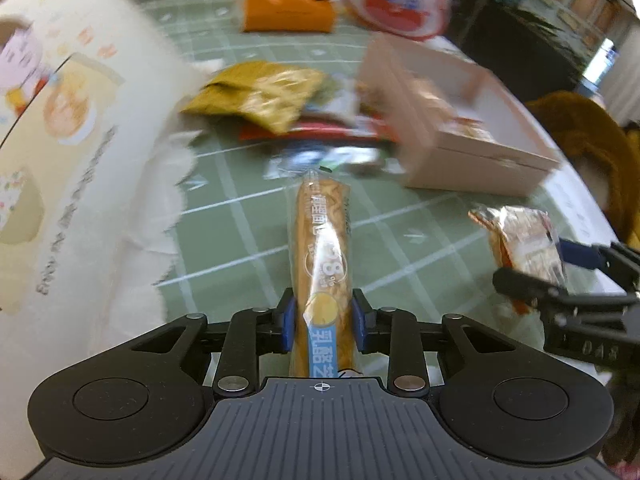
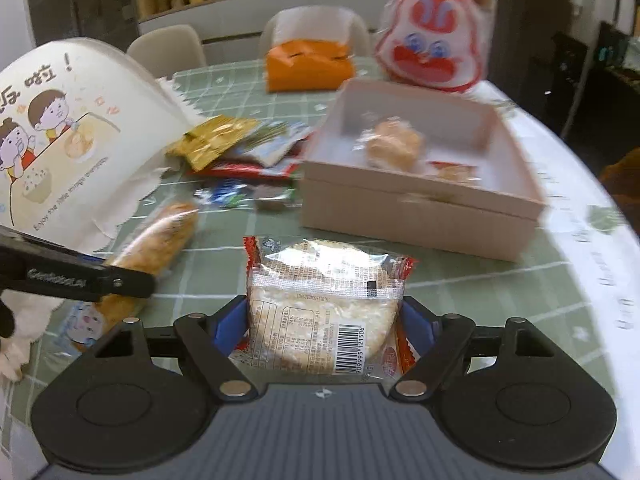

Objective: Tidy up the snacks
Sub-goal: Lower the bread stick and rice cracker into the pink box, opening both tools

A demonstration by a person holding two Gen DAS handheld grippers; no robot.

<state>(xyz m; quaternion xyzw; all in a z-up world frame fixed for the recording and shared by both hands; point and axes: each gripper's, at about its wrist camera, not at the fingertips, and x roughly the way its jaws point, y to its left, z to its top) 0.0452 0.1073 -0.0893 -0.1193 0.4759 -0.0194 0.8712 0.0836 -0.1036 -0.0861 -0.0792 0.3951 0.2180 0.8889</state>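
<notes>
My left gripper [image 1: 323,312] is shut on a long bread stick in a clear wrapper [image 1: 324,240], which points away from me above the green checked tablecloth. In the right wrist view this stick [image 2: 160,240] shows at the left, gripped by a black finger [image 2: 92,280]. My right gripper [image 2: 324,316] is shut on a round rice cracker packet [image 2: 320,292] with red ends and a barcode. The open pink box [image 2: 420,216] stands just beyond it with two wrapped snacks [image 2: 394,144] inside. In the left wrist view the cracker packet [image 1: 524,240] hangs at the right.
A tall white paper bag with cartoon children [image 2: 72,140] stands at the left. Several loose snack packets [image 2: 224,140] lie between it and the box. An orange packet [image 2: 308,64] and a red-and-white face bag [image 2: 432,40] sit at the back. The table edge curves along the right.
</notes>
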